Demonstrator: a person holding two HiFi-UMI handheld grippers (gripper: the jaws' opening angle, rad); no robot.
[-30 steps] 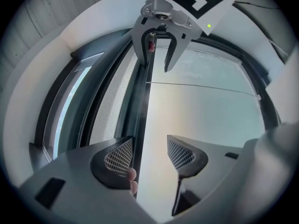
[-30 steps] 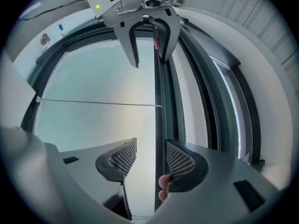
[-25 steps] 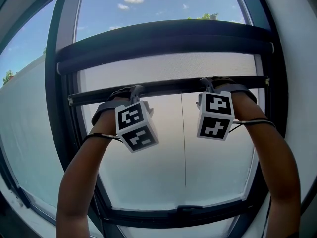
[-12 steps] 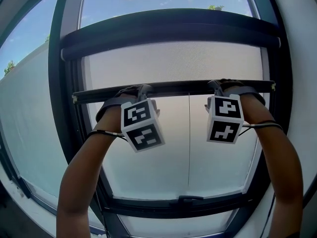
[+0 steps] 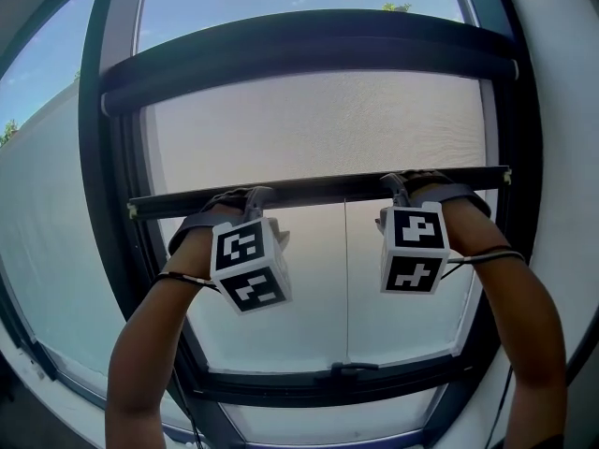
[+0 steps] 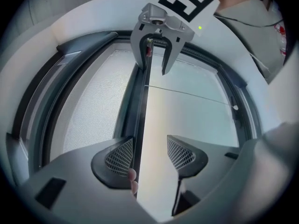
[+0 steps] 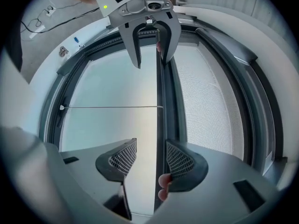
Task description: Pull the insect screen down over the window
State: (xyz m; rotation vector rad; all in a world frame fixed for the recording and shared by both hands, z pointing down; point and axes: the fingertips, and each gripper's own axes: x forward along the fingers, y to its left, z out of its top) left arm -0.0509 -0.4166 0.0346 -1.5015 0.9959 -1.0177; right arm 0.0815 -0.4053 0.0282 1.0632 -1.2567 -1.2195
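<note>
The grey insect screen (image 5: pixel 318 124) hangs partway down the window from its dark roller housing (image 5: pixel 309 59). Its dark bottom bar (image 5: pixel 318 188) runs across at mid height. My left gripper (image 5: pixel 255 195) is at the bar's left part and my right gripper (image 5: pixel 398 183) at its right part. In the left gripper view the bar (image 6: pixel 139 106) passes between the jaws of my left gripper (image 6: pixel 150 155), against one pad, with a wide gap to the other. My right gripper (image 7: pixel 150 158) straddles the bar (image 7: pixel 160 101) the same way. Both stand open.
A thin pull cord (image 5: pixel 345 279) hangs from the bar's middle. The dark window frame (image 5: pixel 112 251) surrounds the pane, with a handle (image 5: pixel 342 374) on the bottom rail. Sky shows above the housing; a pale wall lies outside at the left.
The bottom bar and both grippers have come down, and more screen shows below the roller housing than a second ago.
</note>
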